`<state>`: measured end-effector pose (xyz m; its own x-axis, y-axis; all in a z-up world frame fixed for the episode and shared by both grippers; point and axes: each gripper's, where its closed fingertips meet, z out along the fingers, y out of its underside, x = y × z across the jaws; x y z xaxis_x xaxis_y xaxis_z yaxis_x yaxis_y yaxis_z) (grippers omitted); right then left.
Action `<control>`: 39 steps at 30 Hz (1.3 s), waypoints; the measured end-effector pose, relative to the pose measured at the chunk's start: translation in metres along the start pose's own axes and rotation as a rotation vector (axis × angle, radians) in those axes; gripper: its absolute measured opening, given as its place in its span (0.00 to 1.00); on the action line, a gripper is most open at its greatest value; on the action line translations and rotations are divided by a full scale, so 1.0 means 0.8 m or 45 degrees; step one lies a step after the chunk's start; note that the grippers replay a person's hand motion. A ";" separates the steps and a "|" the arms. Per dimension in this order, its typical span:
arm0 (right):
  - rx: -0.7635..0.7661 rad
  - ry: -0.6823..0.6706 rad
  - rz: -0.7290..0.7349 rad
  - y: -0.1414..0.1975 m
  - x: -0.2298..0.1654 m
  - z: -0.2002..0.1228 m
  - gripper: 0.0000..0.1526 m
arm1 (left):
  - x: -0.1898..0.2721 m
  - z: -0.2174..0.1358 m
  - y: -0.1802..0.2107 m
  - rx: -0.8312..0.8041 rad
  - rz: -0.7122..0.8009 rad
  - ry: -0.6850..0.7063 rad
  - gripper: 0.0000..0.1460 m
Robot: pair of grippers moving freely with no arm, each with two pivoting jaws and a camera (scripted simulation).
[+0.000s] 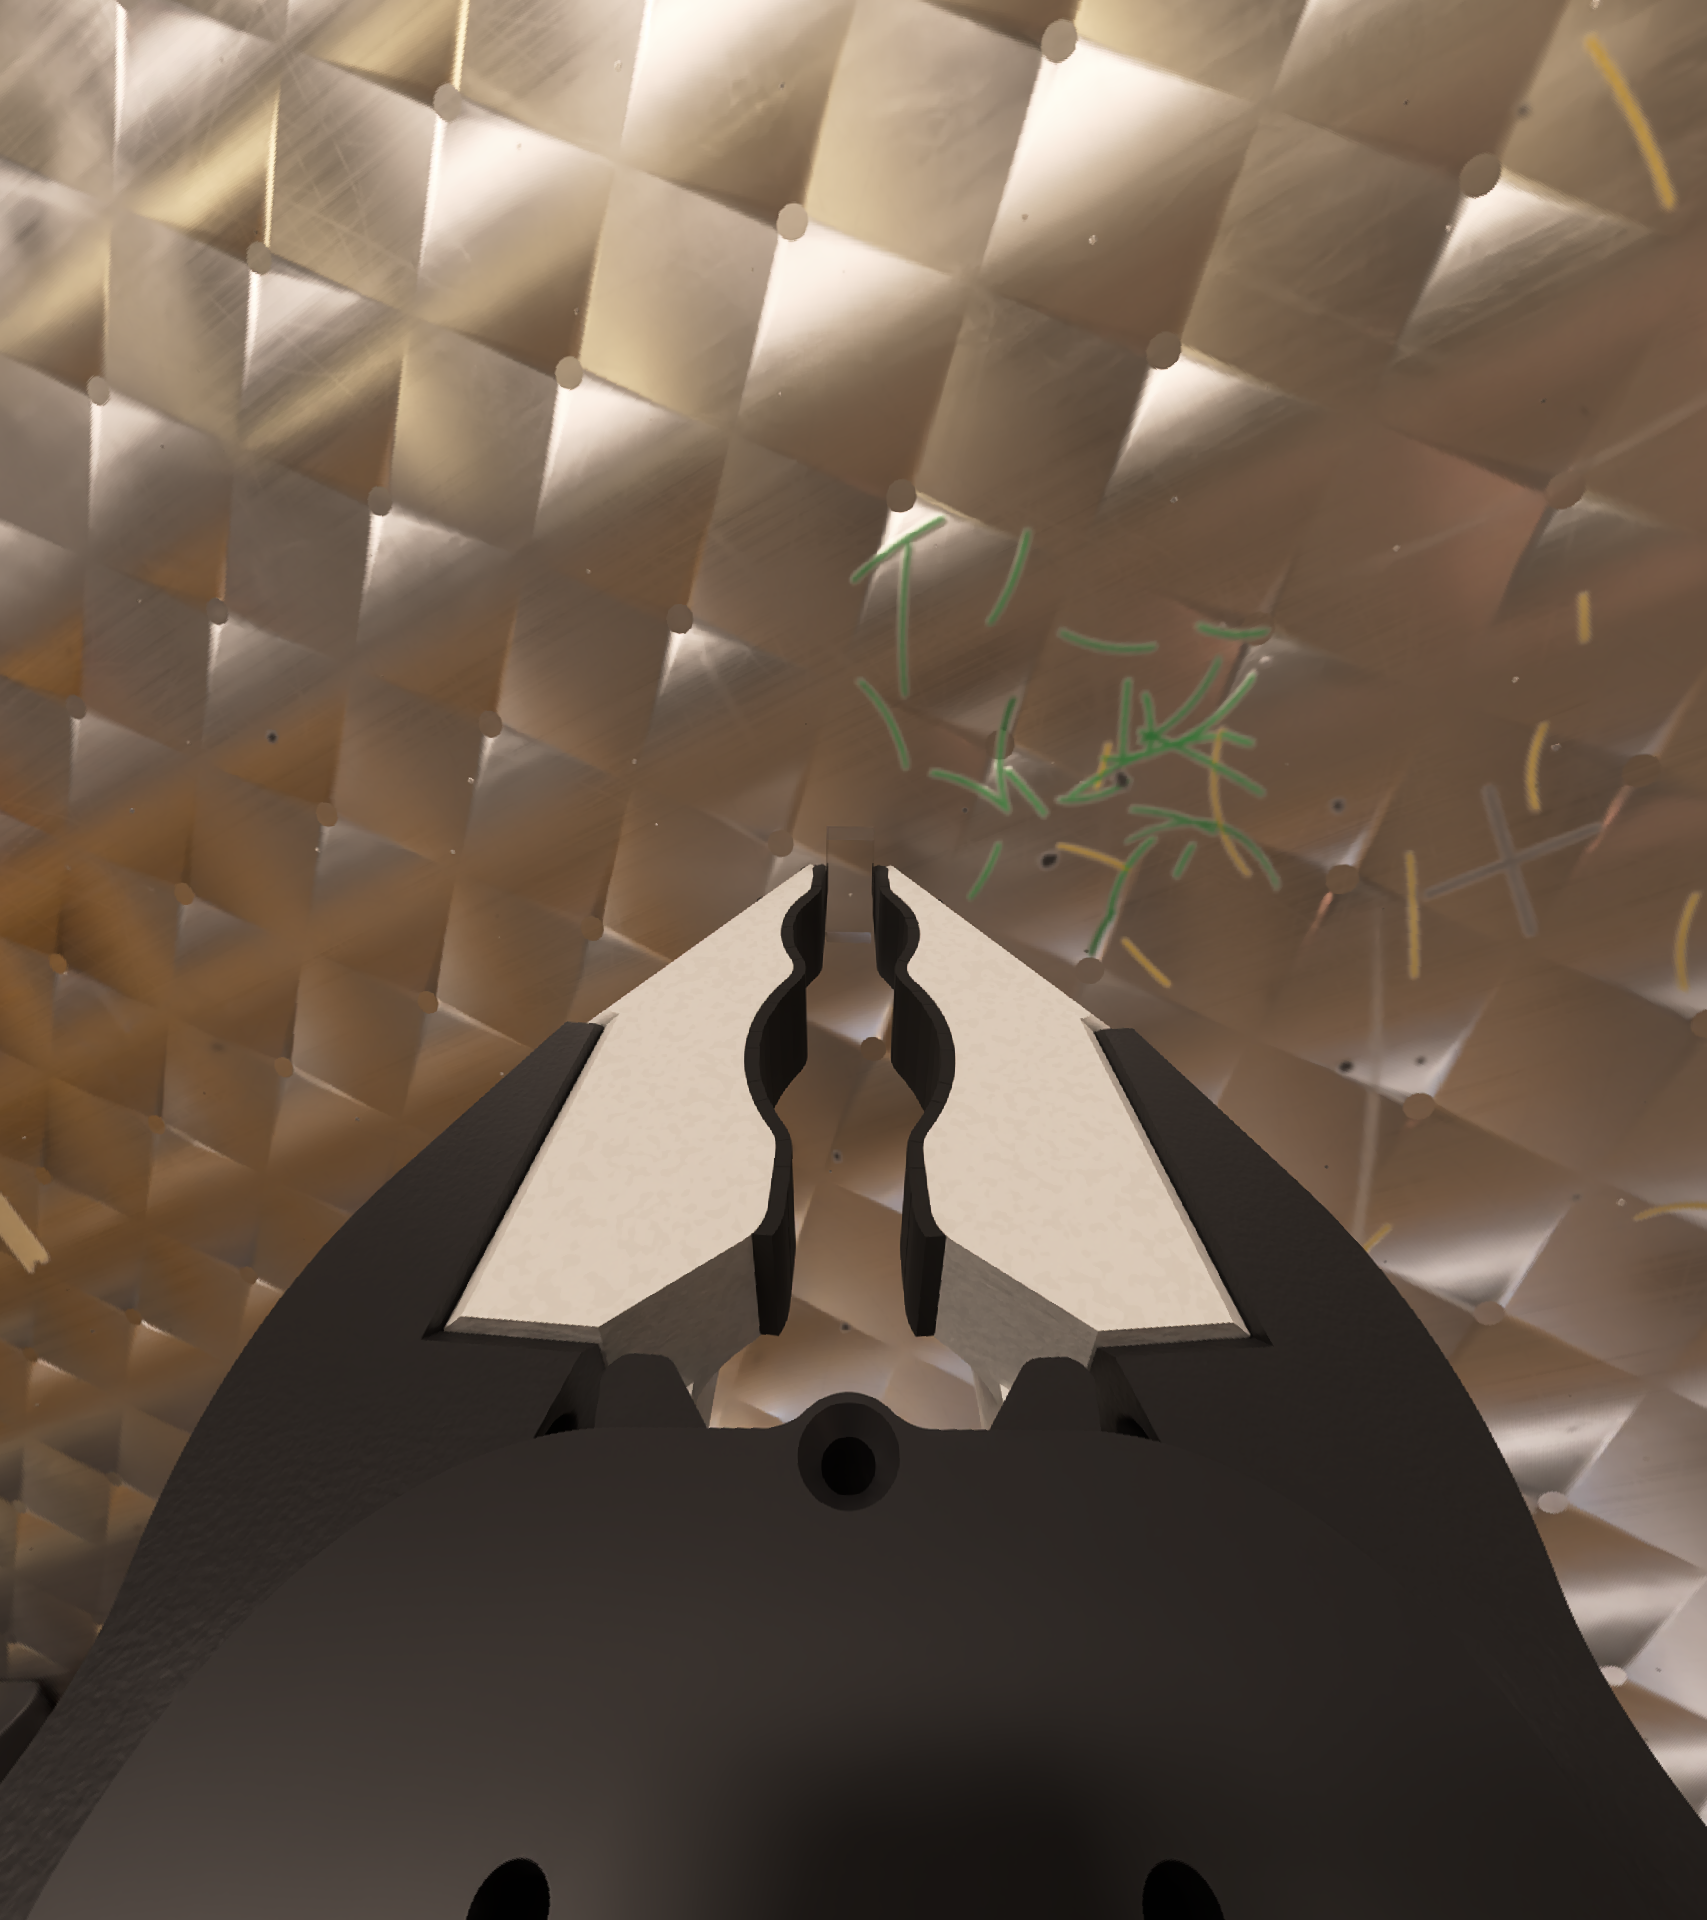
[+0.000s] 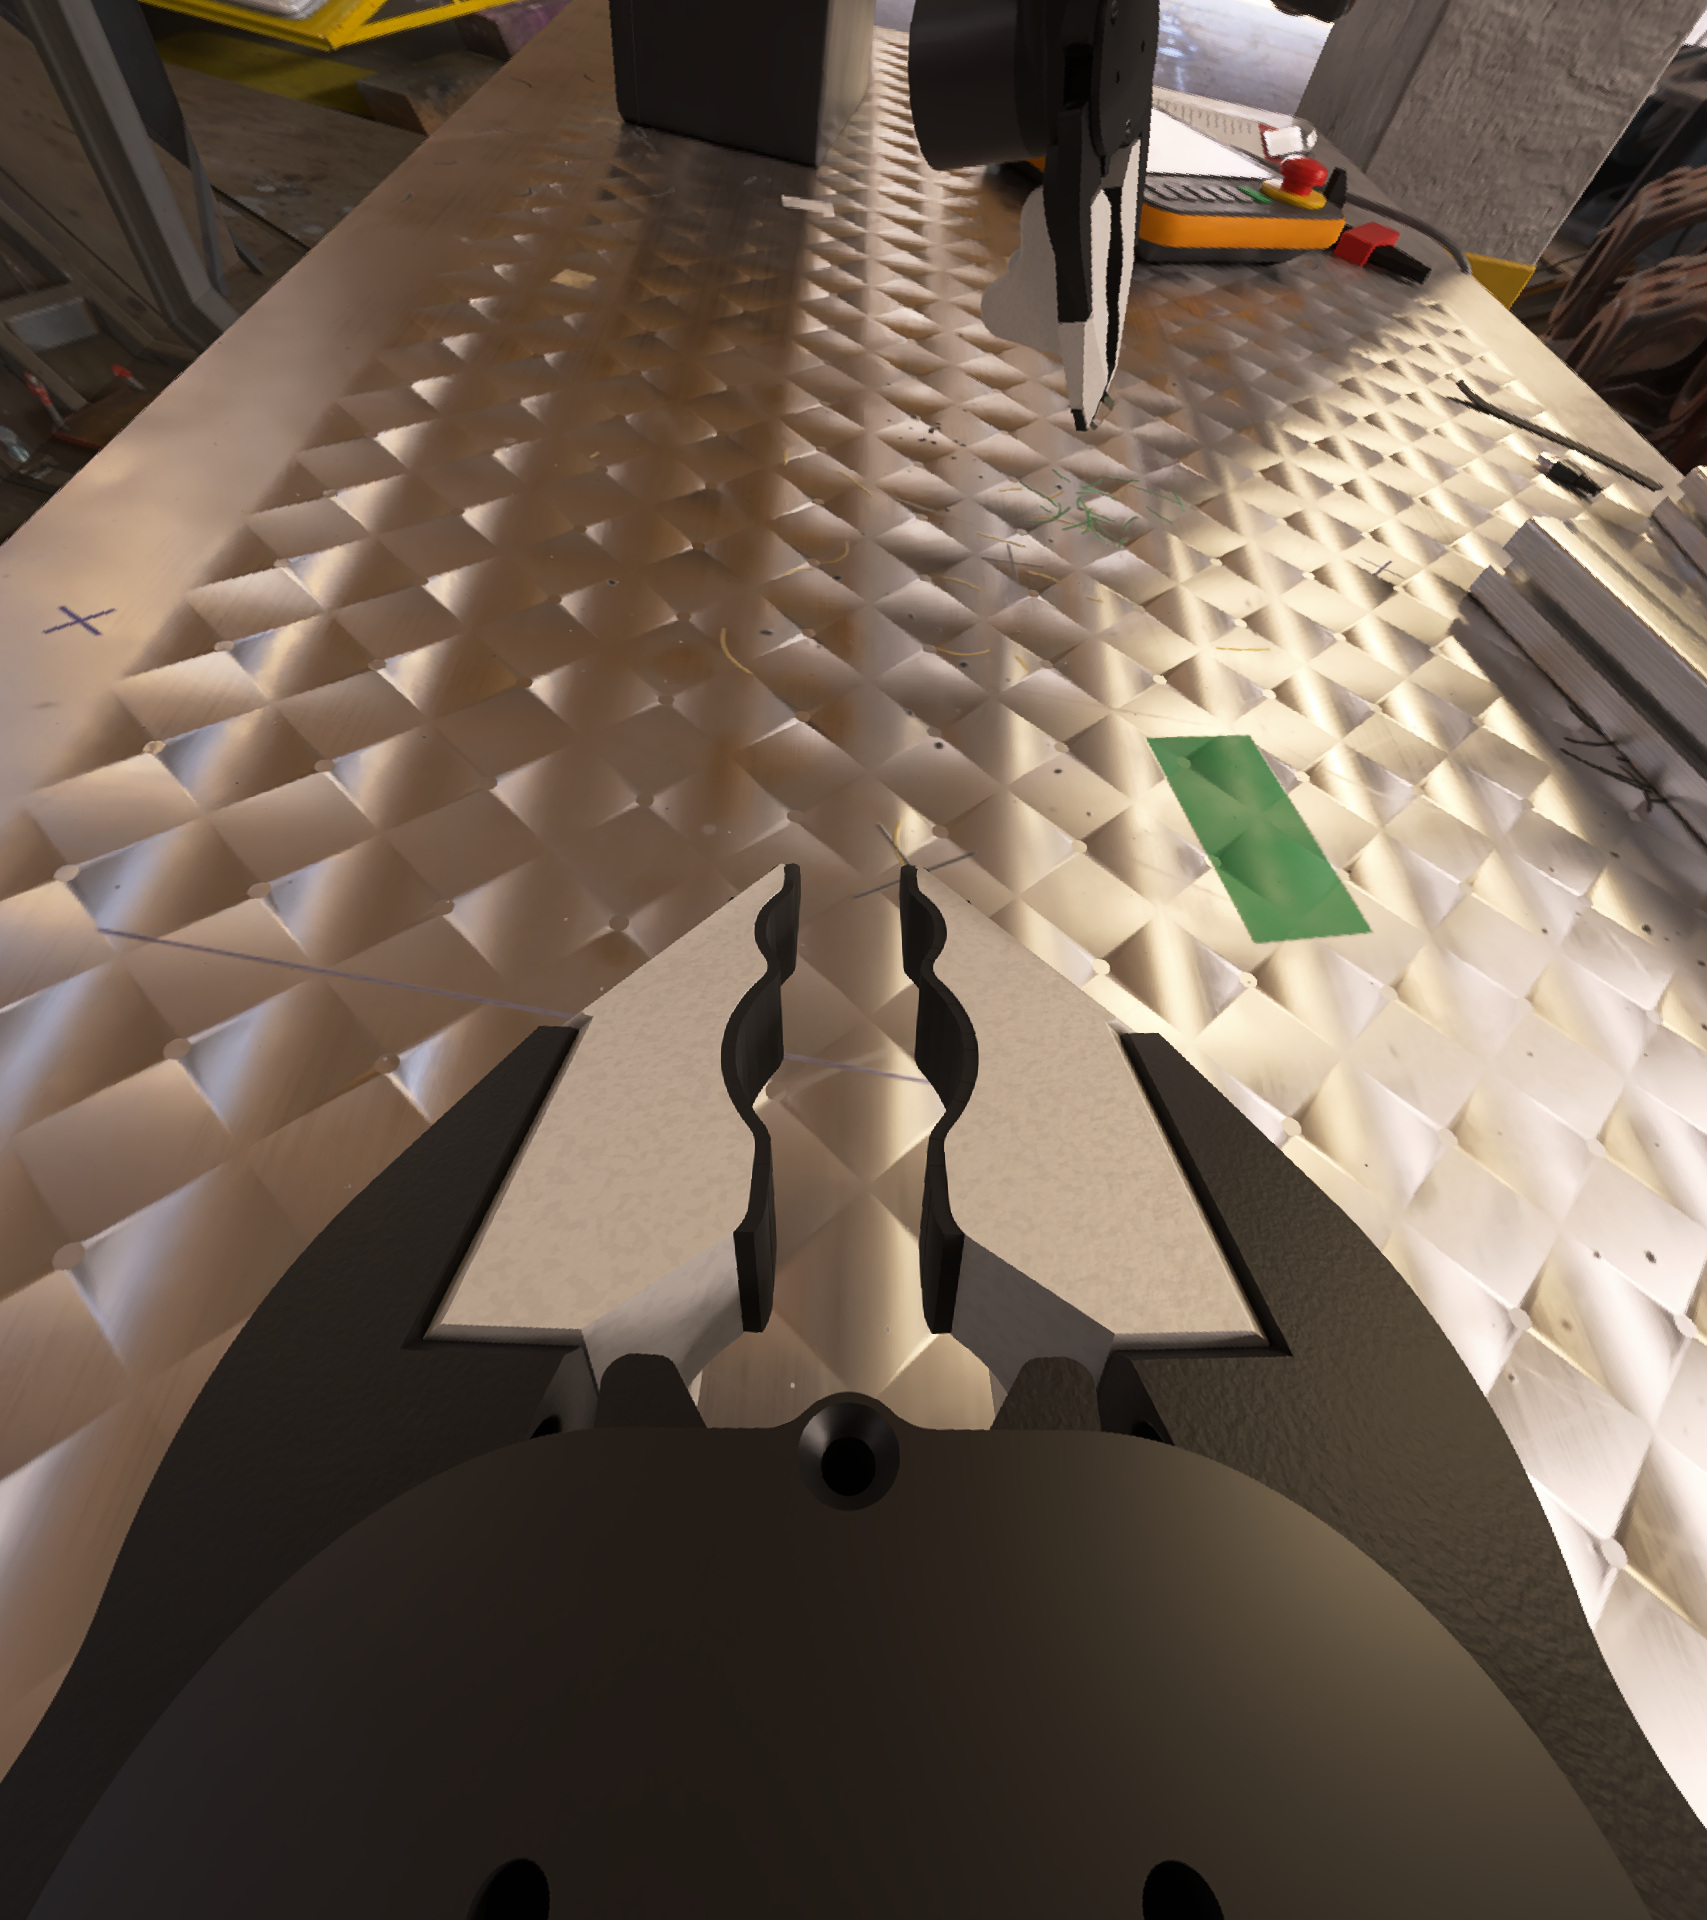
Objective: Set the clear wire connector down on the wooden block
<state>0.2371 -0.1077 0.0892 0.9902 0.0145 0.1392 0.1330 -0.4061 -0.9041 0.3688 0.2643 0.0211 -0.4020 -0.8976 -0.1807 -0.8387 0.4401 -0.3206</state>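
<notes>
In the left wrist view, my left gripper (image 1: pixel 849 883) points down at the metal table (image 1: pixel 413 520). Its jaws are nearly closed on a small clear wire connector (image 1: pixel 850 868), which is held at the fingertips above the surface. The right wrist view shows this gripper (image 2: pixel 1090 416) far off, tips just above the table. A small tan piece (image 1: pixel 9 1228), possibly the wooden block, lies at the left edge of the left wrist view. My right gripper (image 2: pixel 849 883) is open and empty, low over the near table (image 2: pixel 413 727).
A flat green patch (image 2: pixel 1256 837) lies right of my right gripper. Aluminium bars (image 2: pixel 1659 644) line the right edge. An orange pendant with a red button (image 2: pixel 1244 213) and a dark box (image 2: pixel 724 73) stand at the far end. Green scribbles (image 1: pixel 1088 748) mark the table.
</notes>
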 end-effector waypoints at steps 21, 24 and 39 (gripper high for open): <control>-0.008 0.328 -0.030 0.001 0.039 -0.080 0.13 | 0.410 -0.233 -0.102 1.026 0.562 0.800 0.06; -0.081 0.307 0.009 0.028 0.034 -0.087 0.13 | 0.475 -0.181 -0.088 0.837 0.669 0.883 0.05; -0.275 0.063 -0.004 0.077 -0.017 -0.044 0.12 | 0.530 -0.077 -0.063 0.452 0.780 0.917 0.06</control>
<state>0.2301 -0.1648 0.0460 0.9857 -0.0267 0.1663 0.1183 -0.5928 -0.7966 0.2181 -0.1395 0.0175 -0.9515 -0.2628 0.1599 -0.3026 0.7063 -0.6400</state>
